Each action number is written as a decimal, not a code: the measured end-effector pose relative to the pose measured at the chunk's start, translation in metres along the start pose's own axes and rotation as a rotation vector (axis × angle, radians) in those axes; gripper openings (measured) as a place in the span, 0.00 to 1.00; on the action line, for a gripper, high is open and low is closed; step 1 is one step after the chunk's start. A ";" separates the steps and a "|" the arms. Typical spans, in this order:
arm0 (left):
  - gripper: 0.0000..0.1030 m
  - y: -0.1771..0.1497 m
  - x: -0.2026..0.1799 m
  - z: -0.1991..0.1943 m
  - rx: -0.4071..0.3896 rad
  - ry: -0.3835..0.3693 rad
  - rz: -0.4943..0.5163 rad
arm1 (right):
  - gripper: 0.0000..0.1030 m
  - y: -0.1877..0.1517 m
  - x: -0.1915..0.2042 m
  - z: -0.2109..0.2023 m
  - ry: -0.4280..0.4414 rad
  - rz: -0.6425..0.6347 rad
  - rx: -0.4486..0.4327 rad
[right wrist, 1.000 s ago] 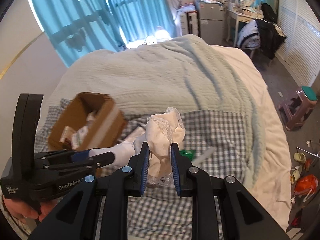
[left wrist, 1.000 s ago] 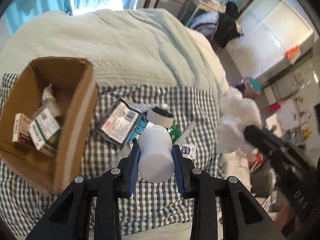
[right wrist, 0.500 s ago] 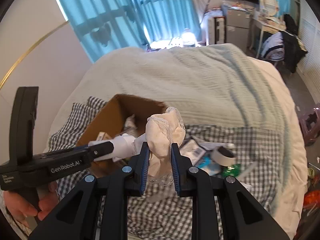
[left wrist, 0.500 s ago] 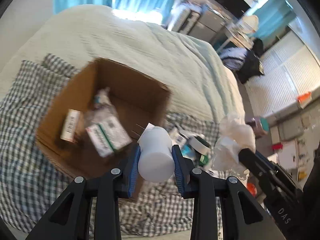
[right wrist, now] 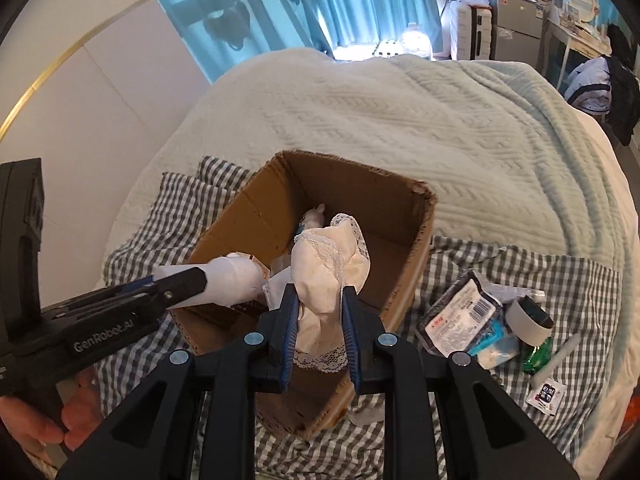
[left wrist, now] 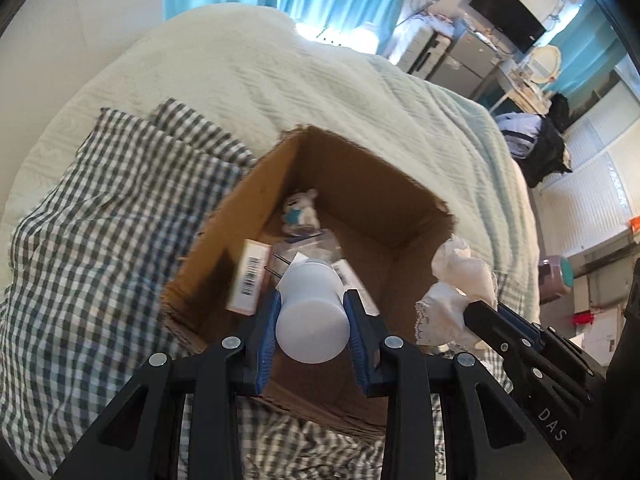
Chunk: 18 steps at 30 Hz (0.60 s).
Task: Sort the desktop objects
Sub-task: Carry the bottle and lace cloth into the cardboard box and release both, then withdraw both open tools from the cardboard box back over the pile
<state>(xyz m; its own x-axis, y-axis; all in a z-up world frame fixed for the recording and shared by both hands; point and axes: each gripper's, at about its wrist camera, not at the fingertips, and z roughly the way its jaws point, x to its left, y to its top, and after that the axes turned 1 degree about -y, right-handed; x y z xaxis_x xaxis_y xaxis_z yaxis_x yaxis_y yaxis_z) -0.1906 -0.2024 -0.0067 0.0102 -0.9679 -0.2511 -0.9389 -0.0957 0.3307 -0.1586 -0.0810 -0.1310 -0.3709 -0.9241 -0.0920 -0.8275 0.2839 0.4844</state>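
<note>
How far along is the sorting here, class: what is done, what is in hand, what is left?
Done: small packets lie inside the cardboard box. In hand: the left claw grips a white bottle and the right claw a lace cloth, both over the box. Left: a dark packet and tape roll on the checked cloth.

A white bottle [left wrist: 311,316] between blue gripper pads [left wrist: 267,336] and a cream lace-trimmed cloth [right wrist: 328,268] above a brown cardboard box [right wrist: 416,248], set on a grey-and-white checked sheet [left wrist: 80,248] over a pale green ribbed blanket [right wrist: 440,120]; turquoise curtains [right wrist: 256,8] behind
</note>
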 end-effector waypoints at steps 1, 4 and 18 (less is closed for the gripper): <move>0.31 0.001 0.004 0.002 0.000 0.012 -0.003 | 0.20 0.000 0.001 0.003 0.000 0.009 0.003; 0.32 0.001 0.008 0.004 -0.015 0.057 0.020 | 0.30 0.001 0.003 0.006 0.031 0.040 0.004; 0.80 -0.011 -0.019 -0.018 -0.089 0.049 0.067 | 0.57 -0.017 -0.042 -0.043 -0.136 0.097 -0.056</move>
<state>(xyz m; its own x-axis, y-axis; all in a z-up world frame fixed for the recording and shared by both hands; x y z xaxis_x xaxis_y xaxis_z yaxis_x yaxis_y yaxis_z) -0.1746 -0.1871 0.0104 -0.0328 -0.9828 -0.1818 -0.9038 -0.0485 0.4252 -0.1111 -0.0584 -0.0980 -0.5047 -0.8489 -0.1571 -0.7616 0.3522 0.5440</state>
